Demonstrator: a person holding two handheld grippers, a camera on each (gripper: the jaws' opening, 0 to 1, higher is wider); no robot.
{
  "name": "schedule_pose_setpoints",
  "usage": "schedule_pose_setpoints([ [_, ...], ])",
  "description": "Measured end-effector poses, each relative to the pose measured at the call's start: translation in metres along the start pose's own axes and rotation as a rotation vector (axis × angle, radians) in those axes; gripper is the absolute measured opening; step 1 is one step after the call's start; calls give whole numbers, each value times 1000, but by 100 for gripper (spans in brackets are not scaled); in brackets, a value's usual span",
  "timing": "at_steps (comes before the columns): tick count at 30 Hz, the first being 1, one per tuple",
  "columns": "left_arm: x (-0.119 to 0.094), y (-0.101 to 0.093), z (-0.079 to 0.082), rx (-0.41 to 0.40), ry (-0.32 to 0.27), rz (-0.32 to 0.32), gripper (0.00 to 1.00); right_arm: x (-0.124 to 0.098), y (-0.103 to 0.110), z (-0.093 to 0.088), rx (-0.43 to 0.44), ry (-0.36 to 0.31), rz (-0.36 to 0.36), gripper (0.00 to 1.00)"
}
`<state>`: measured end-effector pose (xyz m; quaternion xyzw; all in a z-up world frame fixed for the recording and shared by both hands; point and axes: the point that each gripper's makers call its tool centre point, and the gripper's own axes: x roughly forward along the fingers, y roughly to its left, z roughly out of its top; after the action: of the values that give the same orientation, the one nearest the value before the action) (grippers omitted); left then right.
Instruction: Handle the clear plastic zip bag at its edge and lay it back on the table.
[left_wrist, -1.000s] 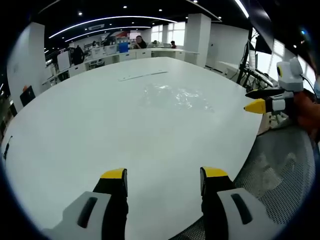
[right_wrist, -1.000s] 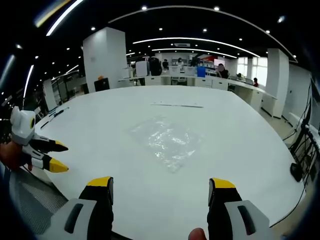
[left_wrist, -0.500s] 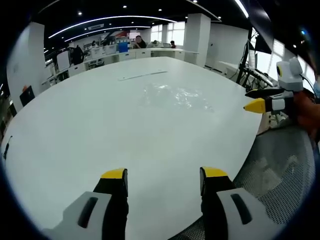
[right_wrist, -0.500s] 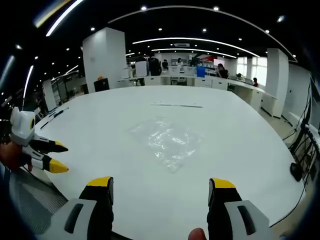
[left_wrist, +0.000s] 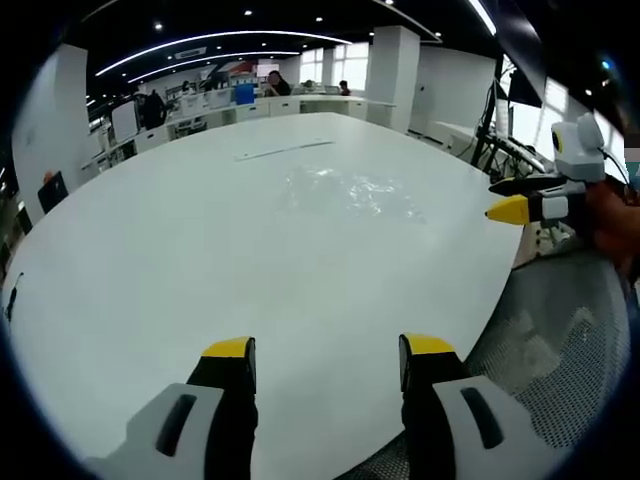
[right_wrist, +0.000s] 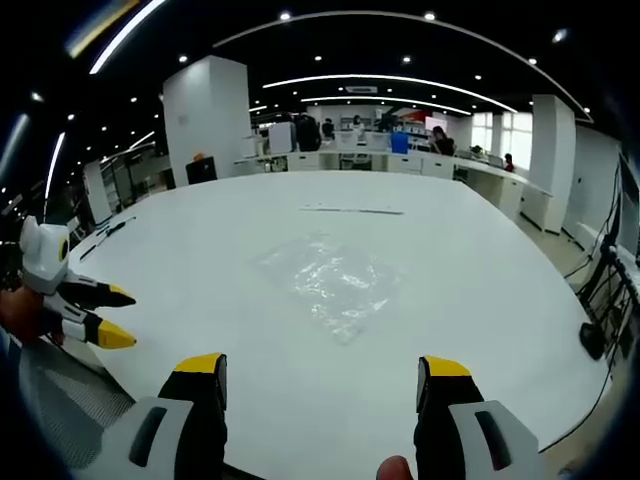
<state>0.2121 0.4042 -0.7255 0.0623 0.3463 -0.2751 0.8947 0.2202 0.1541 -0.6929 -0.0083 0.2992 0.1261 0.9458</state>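
a wide white table (right_wrist: 480, 300) spreads across an open office, seen here from its near rim, with the table (left_wrist: 150, 280) taking up most of the left gripper view as well. the clear plastic zip bag (right_wrist: 332, 280) lies flat and crinkled on the table's middle, touched by neither gripper; in the left gripper view the same bag (left_wrist: 355, 195) sits toward the table's far right part. beyond the bag, nearer the table's far edge, a thin pale strip (right_wrist: 352, 210) lies flat on the top, apart from the bag, and it shows again as a slim strip (left_wrist: 285, 151) in the left gripper view. off the table's right edge in the left gripper view is a grey patterned floor (left_wrist: 560, 350). past the table's far side stand white pillars (right_wrist: 208, 115) and rows of desks where a few people sit.

the right gripper (right_wrist: 322, 380) hovers at the table's near rim, short of the bag, its yellow-tipped jaws spread wide with nothing between them. the left gripper (left_wrist: 328, 362) hangs over the table's near edge, jaws likewise wide apart and empty. each gripper also appears in the other's camera: the left gripper (right_wrist: 115, 315) off the table's left rim, jaws parted, and the right gripper (left_wrist: 515, 200) just off the table's right rim, level with the bag. a fingertip (right_wrist: 397, 468) pokes up at the bottom of the right gripper view, between the jaws.
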Motion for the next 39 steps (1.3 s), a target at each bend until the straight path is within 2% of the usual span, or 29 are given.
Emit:
schedule_pose_setpoints([
  [39,3,-2,-1,6,4,-13,56,2,0,-1,-1,0,5,77],
])
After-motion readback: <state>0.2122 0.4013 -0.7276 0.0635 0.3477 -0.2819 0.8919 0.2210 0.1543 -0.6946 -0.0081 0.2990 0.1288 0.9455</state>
